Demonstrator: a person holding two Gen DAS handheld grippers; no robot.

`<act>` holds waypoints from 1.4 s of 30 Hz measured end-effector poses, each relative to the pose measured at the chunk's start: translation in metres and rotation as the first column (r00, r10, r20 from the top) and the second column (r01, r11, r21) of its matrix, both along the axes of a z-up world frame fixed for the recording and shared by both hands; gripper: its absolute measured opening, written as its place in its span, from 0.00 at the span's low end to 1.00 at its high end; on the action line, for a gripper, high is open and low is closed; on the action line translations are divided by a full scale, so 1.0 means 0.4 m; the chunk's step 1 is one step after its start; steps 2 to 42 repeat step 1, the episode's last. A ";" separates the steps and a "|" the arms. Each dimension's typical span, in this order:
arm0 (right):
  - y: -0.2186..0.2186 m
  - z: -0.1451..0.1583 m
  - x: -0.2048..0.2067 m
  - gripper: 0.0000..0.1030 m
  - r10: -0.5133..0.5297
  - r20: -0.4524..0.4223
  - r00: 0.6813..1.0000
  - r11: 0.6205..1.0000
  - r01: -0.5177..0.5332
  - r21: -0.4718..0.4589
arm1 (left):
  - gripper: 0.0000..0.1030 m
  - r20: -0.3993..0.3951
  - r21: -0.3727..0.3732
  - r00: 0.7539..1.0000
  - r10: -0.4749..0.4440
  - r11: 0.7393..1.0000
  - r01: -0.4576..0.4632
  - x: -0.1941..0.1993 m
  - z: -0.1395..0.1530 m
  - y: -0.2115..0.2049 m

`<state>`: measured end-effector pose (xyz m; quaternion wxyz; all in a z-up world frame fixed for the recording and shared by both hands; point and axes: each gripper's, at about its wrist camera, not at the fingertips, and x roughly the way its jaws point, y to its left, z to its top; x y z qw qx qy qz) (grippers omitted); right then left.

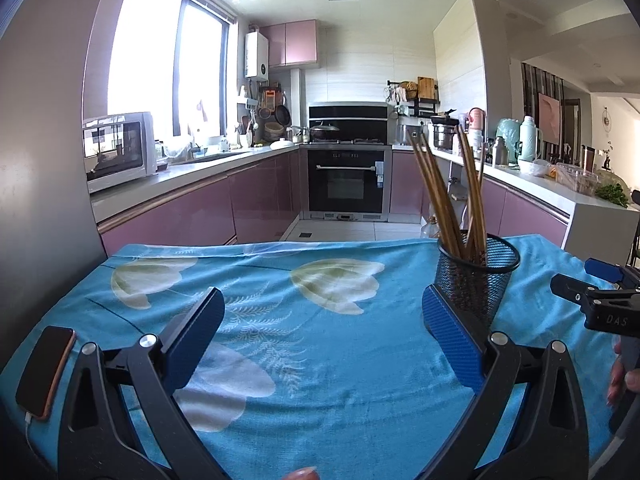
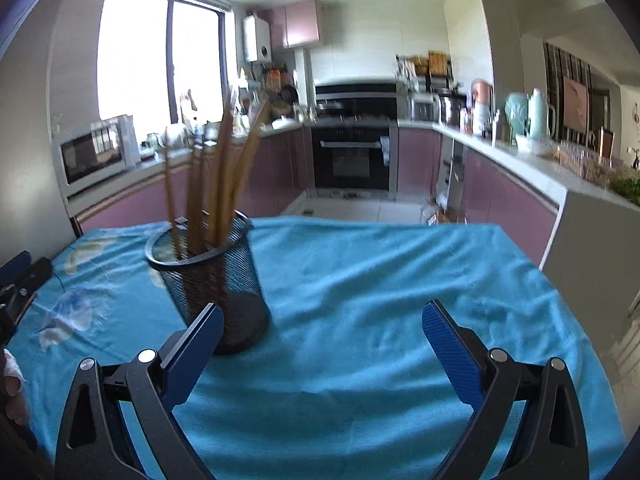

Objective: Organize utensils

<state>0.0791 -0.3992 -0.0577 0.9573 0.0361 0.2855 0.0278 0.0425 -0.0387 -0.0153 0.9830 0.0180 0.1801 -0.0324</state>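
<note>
A black mesh cup [image 1: 476, 276] stands upright on the blue flowered cloth [image 1: 304, 320], holding several wooden chopsticks [image 1: 436, 188] that fan out above its rim. My left gripper [image 1: 324, 312] is open and empty, its right finger just in front of the cup. From the right wrist view the same mesh cup [image 2: 216, 280] with its chopsticks [image 2: 224, 168] sits at the left, behind the left finger of my right gripper [image 2: 324, 320], which is open and empty. The right gripper also shows at the right edge [image 1: 592, 300] of the left wrist view.
A phone [image 1: 46, 372] on a cable lies at the cloth's left edge. Beyond the table is a kitchen with an oven [image 1: 348, 180], a microwave [image 1: 118, 148] on the left counter and thermos jugs [image 1: 528, 138] on the right counter. A hand [image 1: 620, 372] shows at right.
</note>
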 end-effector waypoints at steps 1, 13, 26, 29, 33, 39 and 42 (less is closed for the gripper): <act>-0.028 -0.019 0.032 0.93 -0.021 -0.073 0.997 1.000 0.022 0.004 | 0.95 -0.015 -0.002 1.000 0.005 1.000 -0.005 0.008 -0.004 0.012; -0.028 -0.019 0.032 0.93 -0.021 -0.073 0.997 1.000 0.022 0.004 | 0.95 -0.015 -0.002 1.000 0.005 1.000 -0.005 0.008 -0.004 0.012; -0.028 -0.019 0.032 0.93 -0.021 -0.073 0.997 1.000 0.022 0.004 | 0.95 -0.015 -0.002 1.000 0.005 1.000 -0.005 0.008 -0.004 0.012; -0.028 -0.019 0.032 0.93 -0.021 -0.073 0.997 1.000 0.022 0.004 | 0.95 -0.015 -0.002 1.000 0.005 1.000 -0.005 0.008 -0.004 0.012; -0.028 -0.019 0.032 0.93 -0.021 -0.073 0.997 1.000 0.022 0.004 | 0.95 -0.015 -0.002 1.000 0.005 1.000 -0.005 0.008 -0.004 0.012; -0.028 -0.019 0.032 0.93 -0.021 -0.073 0.997 1.000 0.022 0.004 | 0.95 -0.015 -0.002 1.000 0.005 1.000 -0.005 0.008 -0.004 0.012; -0.028 -0.019 0.032 0.93 -0.021 -0.073 0.997 1.000 0.022 0.004 | 0.95 -0.015 -0.002 1.000 0.005 1.000 -0.005 0.008 -0.004 0.012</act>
